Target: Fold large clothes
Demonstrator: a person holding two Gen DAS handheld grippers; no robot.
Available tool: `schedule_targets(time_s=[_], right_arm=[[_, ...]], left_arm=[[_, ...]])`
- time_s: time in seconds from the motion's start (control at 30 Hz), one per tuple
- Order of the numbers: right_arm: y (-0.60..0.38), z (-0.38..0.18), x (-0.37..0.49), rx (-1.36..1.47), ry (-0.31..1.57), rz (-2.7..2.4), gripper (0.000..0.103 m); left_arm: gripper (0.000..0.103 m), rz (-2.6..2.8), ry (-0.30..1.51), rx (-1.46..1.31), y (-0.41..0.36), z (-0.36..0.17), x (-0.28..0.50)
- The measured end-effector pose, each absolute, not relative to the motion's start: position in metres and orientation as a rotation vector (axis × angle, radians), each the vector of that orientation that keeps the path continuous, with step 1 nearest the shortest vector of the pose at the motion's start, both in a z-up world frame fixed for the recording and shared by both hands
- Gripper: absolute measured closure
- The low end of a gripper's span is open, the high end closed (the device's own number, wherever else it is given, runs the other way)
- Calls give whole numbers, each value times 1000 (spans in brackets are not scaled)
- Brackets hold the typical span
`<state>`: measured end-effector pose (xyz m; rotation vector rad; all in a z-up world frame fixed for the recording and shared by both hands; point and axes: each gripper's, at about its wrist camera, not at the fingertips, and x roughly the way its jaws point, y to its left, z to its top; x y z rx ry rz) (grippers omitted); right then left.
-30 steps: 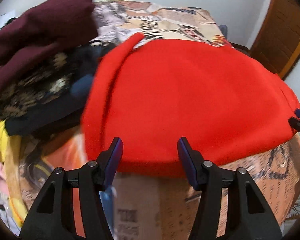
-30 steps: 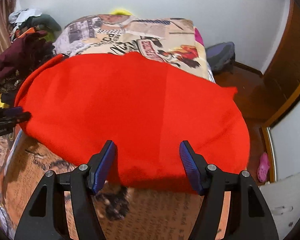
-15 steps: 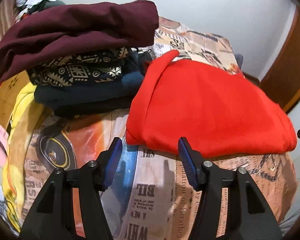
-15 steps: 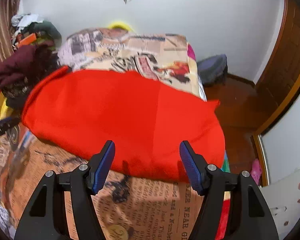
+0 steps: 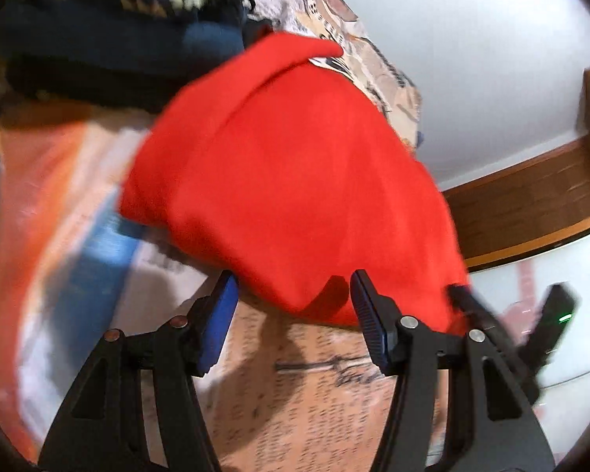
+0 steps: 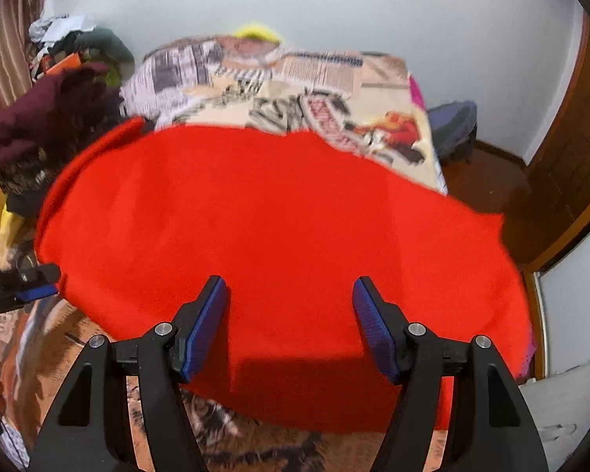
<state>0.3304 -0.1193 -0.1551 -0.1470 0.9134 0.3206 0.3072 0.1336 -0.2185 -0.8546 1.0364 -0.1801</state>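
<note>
A folded bright red fleece garment (image 6: 279, 244) lay flat on a bed covered with a newspaper-and-comic print sheet (image 6: 295, 78), its near edge running across the front of the mattress. The right gripper (image 6: 289, 314), black-framed with blue ribbed pads, hovered over that near edge with its jaws spread apart and nothing pinched between them; the red cloth sat below the gap. The left gripper (image 5: 293, 306) was likewise released, jaws wide, tilted over the garment's near corner, the fabric edge showing between the pads without being pressed, though the blur in that view made contact hard to judge. In the right wrist view the left gripper appeared at the far left, just beside the garment's left edge. A stack of folded dark clothes (image 5: 110, 39), maroon over a patterned piece and navy layers, stood beside the garment's left side. A wooden door (image 6: 570, 149) stood at the right
</note>
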Motion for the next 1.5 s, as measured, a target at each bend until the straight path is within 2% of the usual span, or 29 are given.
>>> schedule_targets(time_s=[0.13, 0.53, 0.6, 0.63, 0.67, 0.77, 0.97, 1.17, 1.33, 1.5], right_arm=[[-122, -158, 326, -142, 881, 333, 32], [-128, -164, 331, -80, 902, 389, 29], [-128, -162, 331, -80, 913, 389, 29], [-129, -160, 331, -75, 924, 390, 29], [-130, -160, 333, -71, 933, 391, 29], [-136, -150, 334, -44, 964, 401, 29], [-146, -116, 328, 14, 921, 399, 29], [-130, -85, 320, 34, 874, 439, 29], [-88, -92, 314, 27, 906, 551, 29], [-28, -139, 313, 9, 1032, 679, 29]], left_arm=[[46, -179, 1034, -946, 135, -235, 322], [45, 20, 881, -1023, 122, -237, 369], [61, 57, 879, -1015, 116, -231, 372], [75, 42, 889, -991, 111, -228, 375], [82, 40, 897, -957, 108, -222, 376], [88, -9, 873, -822, 95, -191, 377], [90, -135, 673, -559, 71, -81, 347], [90, -154, 499, -389, 51, -8, 314], [90, -125, 427, -362, 60, 20, 291], [90, -33, 500, -283, 62, -2, 307]])
